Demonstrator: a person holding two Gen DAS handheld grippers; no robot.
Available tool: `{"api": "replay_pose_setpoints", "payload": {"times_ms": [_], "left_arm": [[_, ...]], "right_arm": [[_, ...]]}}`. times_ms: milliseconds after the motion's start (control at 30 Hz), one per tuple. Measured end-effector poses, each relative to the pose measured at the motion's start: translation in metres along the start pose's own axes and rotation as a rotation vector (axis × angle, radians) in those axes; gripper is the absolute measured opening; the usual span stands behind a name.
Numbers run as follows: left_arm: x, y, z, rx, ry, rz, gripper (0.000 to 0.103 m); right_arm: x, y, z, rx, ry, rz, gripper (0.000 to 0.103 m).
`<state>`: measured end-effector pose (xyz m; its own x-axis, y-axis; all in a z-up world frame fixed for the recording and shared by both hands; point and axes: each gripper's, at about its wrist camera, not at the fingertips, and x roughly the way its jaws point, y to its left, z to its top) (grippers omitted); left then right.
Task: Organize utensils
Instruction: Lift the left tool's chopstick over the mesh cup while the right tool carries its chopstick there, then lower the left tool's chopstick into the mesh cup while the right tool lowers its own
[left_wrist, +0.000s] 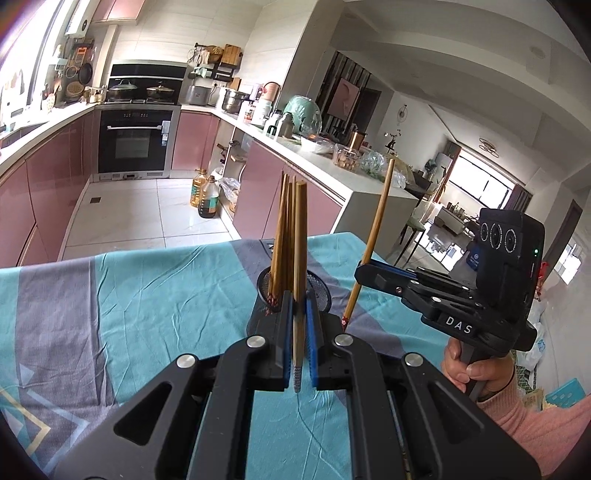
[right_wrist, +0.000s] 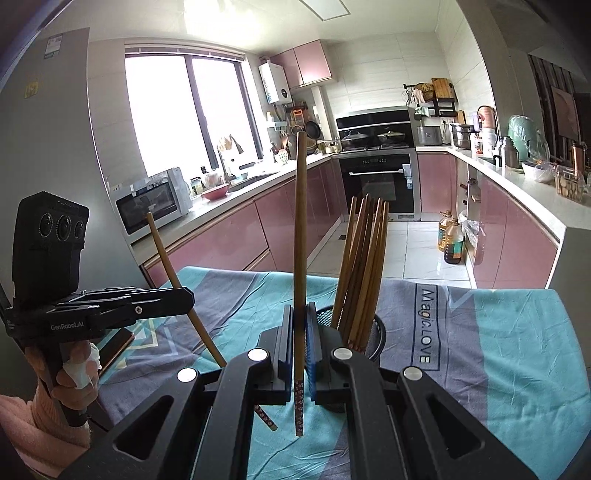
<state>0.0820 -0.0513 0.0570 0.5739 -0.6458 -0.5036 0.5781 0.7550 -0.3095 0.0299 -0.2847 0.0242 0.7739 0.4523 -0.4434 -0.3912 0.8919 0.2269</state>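
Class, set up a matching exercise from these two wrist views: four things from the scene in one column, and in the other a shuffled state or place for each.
1. left claw
2. mesh holder
3. tablecloth
4. cooking oil bottles

A. on the kitchen floor
B. spread over the table
C. shut on one chopstick
D. holds a bundle of chopsticks

Pairs: 1-C, 2-D, 3-B, 4-A

Brown wooden chopsticks (right_wrist: 300, 258), tipped with a red floral pattern, stand against a black mesh holder (right_wrist: 376, 332); teal-and-grey geometric cloth (right_wrist: 498, 350) covers the desk; black tongs (left_wrist: 298, 332) carry blue pads (left_wrist: 311, 332); pink cabinets (right_wrist: 229, 240) behind.
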Motion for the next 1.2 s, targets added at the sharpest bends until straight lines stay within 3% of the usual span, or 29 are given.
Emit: {"api": "replay_pose_setpoints", "payload": {"times_ms": [1200], "left_arm": [[-0.014, -0.032, 0.042, 0.098, -0.079, -0.002, 0.007]], "right_arm": [[-0.005, 0.002, 0.03, -0.027, -0.061, 0.007, 0.005]]}}
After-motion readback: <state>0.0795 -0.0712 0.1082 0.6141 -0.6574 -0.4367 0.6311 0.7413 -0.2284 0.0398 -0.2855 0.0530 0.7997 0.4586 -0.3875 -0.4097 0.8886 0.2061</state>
